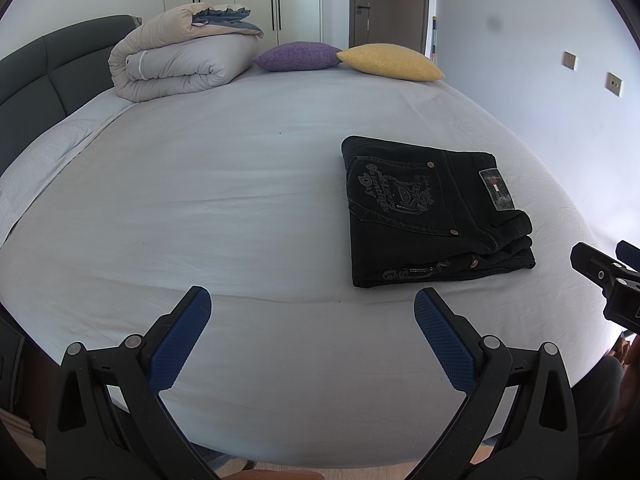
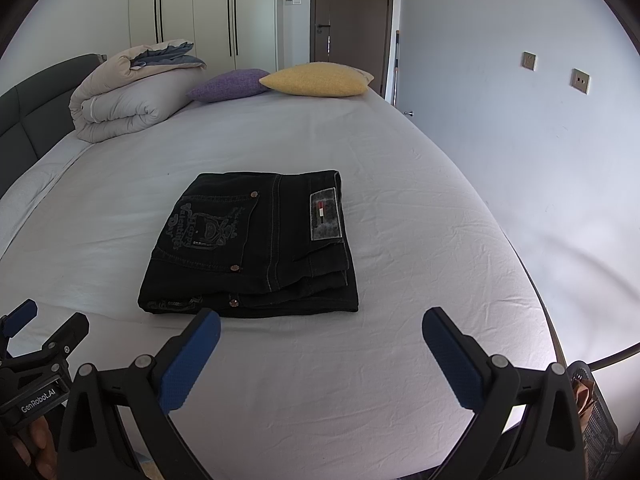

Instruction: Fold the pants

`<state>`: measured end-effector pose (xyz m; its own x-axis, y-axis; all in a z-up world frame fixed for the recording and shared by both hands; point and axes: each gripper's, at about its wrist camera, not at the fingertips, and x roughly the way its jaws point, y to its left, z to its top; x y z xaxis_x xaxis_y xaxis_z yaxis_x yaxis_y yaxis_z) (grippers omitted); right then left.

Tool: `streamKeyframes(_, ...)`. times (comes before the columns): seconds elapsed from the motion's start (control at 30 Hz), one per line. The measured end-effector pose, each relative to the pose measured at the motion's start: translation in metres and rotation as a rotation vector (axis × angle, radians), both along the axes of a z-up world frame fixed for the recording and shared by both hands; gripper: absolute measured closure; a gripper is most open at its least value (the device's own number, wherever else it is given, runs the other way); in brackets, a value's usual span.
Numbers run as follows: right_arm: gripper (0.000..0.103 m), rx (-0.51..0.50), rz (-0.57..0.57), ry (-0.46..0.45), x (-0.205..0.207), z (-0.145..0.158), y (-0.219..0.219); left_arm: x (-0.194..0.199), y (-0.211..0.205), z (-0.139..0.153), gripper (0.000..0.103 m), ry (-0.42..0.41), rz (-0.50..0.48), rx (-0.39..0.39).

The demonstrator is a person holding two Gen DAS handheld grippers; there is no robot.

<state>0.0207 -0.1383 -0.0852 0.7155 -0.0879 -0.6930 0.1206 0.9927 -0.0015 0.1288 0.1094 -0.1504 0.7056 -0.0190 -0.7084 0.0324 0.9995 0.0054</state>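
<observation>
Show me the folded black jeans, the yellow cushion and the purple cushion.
Folded black denim jeans (image 2: 248, 248): right wrist view, on the embroidered back pocket.
Yellow woven cushion (image 2: 316, 79): right wrist view, its top face.
Purple woven cushion (image 1: 296, 55): left wrist view, its middle.

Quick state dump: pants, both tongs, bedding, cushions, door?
Pants: folded into a flat stack on the sheet, back pocket and label up, not held.
Left tongs: open, empty, short of the pants.
Right tongs: open, empty, just short of the pants.
Duvet: folded, by the headboard.
Purple cushion: lying flat on the bed.
Yellow cushion: lying beside the purple one, touching it.
Door: shut.
</observation>
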Motion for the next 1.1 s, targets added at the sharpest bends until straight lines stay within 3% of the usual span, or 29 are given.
streamKeyframes(1.1,0.000,-0.001,0.009,0.007,-0.005,-0.007,0.012,-0.004,-0.006,-0.002,0.000,0.005,-0.007,-0.002)
